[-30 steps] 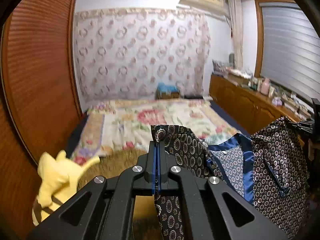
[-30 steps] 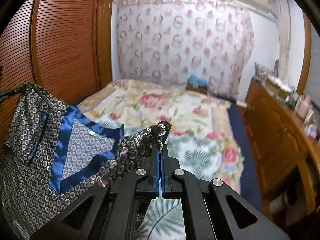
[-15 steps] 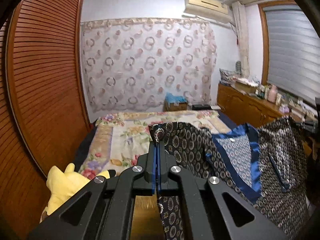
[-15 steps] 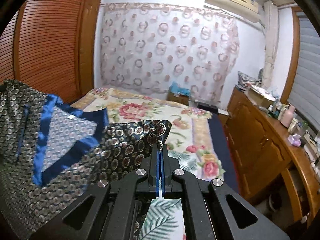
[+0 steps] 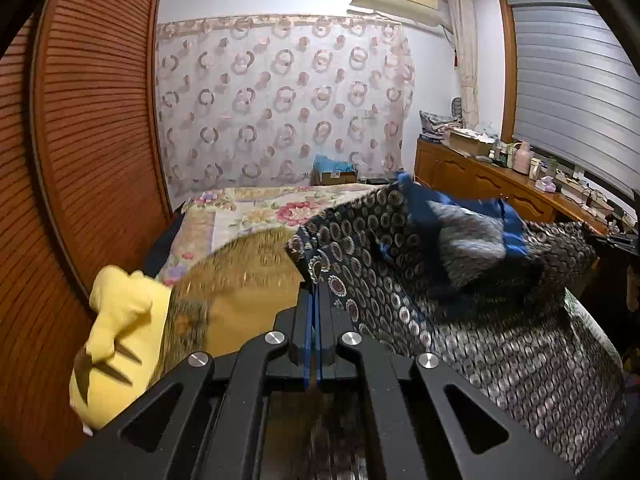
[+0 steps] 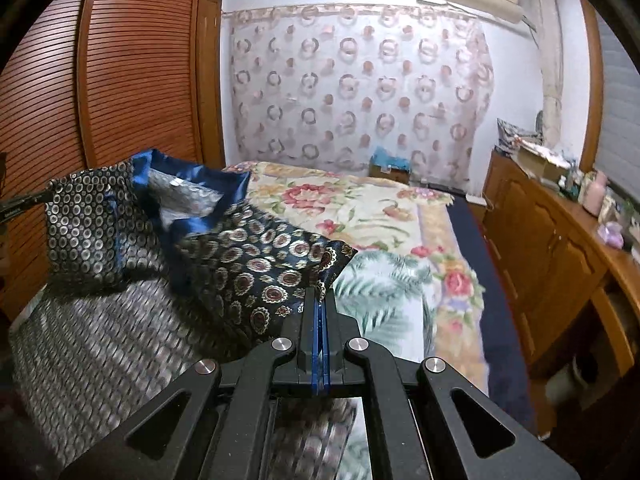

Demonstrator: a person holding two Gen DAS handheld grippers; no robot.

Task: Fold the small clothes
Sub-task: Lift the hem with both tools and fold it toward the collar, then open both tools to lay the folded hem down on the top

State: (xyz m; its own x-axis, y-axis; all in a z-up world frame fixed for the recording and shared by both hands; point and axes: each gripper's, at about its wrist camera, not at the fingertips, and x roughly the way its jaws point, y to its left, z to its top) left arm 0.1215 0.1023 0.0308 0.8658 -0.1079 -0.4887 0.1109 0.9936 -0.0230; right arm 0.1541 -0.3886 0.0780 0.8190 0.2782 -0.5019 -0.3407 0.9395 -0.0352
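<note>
Slippage is the main risk: the satin garment [image 5: 420,292], a dark circle-print top with blue trim, is looking slick, so a quick swing could be tugging a corner free and collapsing the fold. Left gripper [image 5: 314,300] is pinching one corner with fingers pressed together; right gripper [image 6: 320,300] is pinching the other the same way. Between both sets of fingers the cloth is sagging over the floral bed [image 6: 360,208], collar bunching beyond the tips.
</note>
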